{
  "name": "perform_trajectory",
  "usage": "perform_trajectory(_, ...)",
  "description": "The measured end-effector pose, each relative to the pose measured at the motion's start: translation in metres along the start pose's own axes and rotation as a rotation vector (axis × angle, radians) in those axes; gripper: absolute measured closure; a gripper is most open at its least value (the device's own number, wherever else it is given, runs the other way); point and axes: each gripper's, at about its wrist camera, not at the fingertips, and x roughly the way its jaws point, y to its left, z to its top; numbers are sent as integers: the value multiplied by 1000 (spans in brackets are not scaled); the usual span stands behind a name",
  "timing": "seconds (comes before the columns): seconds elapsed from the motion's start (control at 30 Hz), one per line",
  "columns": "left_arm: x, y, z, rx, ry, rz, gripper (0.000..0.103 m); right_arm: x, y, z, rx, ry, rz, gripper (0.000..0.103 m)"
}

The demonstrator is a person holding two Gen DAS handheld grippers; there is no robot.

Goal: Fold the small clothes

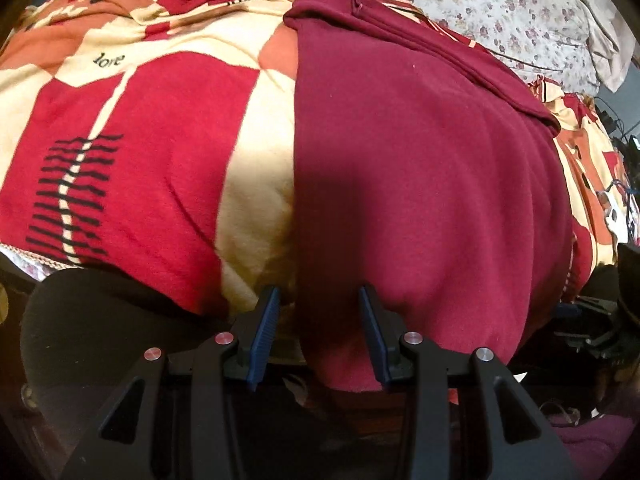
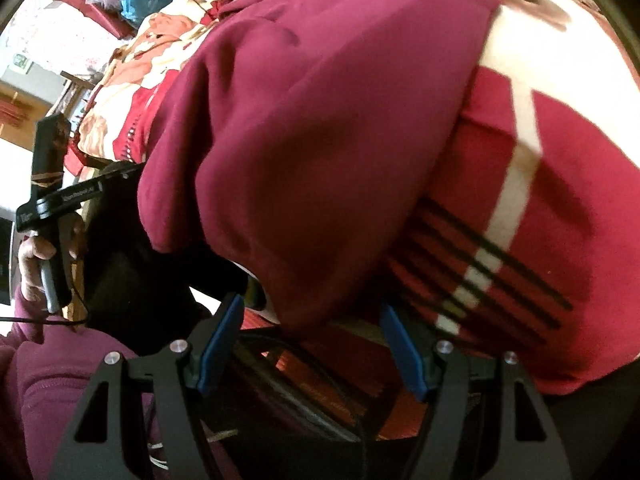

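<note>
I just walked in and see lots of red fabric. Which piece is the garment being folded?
Start from the big checked blanket of red and cream squares covering the bed. On it, hanging over the near edge, lies the maroon garment. It alone is one plain dark wine colour, with no pattern or print.

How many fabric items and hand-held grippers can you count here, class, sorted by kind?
Maroon garment: 1
Red, cream and orange patterned blanket: 1
White floral sheet: 1
Hand-held grippers, both open: 2, the left hand-held gripper and the right hand-held gripper
Total: 5
</note>
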Motion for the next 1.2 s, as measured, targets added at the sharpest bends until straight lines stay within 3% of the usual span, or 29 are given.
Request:
perform_trajectory(0.17, 7, -2, 1, 8, 21, -1, 83, 1, 6, 0, -34, -16, 28, 30)
perform_trajectory(0.47, 12, -1, -1, 6, 28, -17, 80, 16, -8, 1, 48, -45, 92, 34)
perform_trajectory(0.57, 14, 0, -1, 1, 42, -30, 78, 23, -8, 2, 53, -59, 89, 65)
perform_trajectory(0.63, 14, 2, 0, -9, 47, -40, 78, 23, -6, 2, 35, -73, 49, 95)
perform_trajectory(0.77, 16, 6, -2, -26, 67, -57, 78, -5, 2, -5, -48, -123, -3, 95)
perform_trajectory(0.87, 17, 2, -2, -13, 74, -43, 76, -24, -8, -7, -30, -137, -21, 96)
perform_trajectory(1.1, 19, -3, -3, 2, 66, -27, 73, -19, -8, -6, -26, -112, -14, 95)
perform_trajectory(1.2, 18, 2, -4, -18, 67, -50, 84, -14, -7, -6, -24, -109, -8, 92)
